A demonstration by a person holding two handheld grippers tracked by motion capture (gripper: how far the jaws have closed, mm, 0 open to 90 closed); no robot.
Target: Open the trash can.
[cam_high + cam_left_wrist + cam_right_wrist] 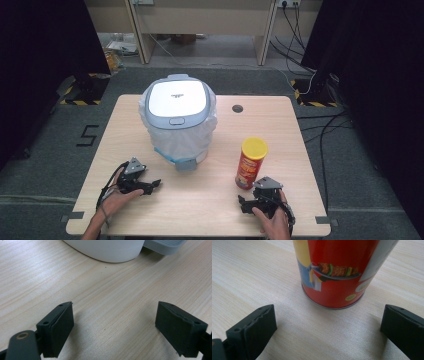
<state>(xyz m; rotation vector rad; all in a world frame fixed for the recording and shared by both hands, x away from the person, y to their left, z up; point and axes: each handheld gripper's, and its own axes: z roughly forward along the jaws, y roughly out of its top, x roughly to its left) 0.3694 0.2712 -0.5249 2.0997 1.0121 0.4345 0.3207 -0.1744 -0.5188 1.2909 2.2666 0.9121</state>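
Right gripper (328,332) first: its black jaws are standing wide apart at the bottom corners of the right gripper view, nothing between them but bare wood. Just beyond them, top centre of that view, the can (334,272) is standing upright on the surface, apart from both jaws. It is showing a glossy red wall, a yellow band and a blue patch at its left, a printed picture of grilled skewers on a plate, a small green round mark low down, and a thin metal rim where it meets the wood. In the high view the can (250,164) is sitting right of centre, a tall cylinder with a yellow lid on top, just above the right gripper (248,204) and the hand gripping it at the bottom edge.

Over to the left gripper (115,327): its jaws are also gaping wide, flat rubbery pads facing each other over pale wood grain. At the top of the left gripper view the rounded white base of the bin (110,250) is curving in, with a grey pedal-like piece beside it. In the high view the left gripper (152,185) is lying at lower left, and the bin (178,120) is standing in the middle with its white-and-grey lid shut, a thin translucent bag draping over its sides; what is inside I cannot tell. The surface (210,200) is light, matte wood with rounded corners.
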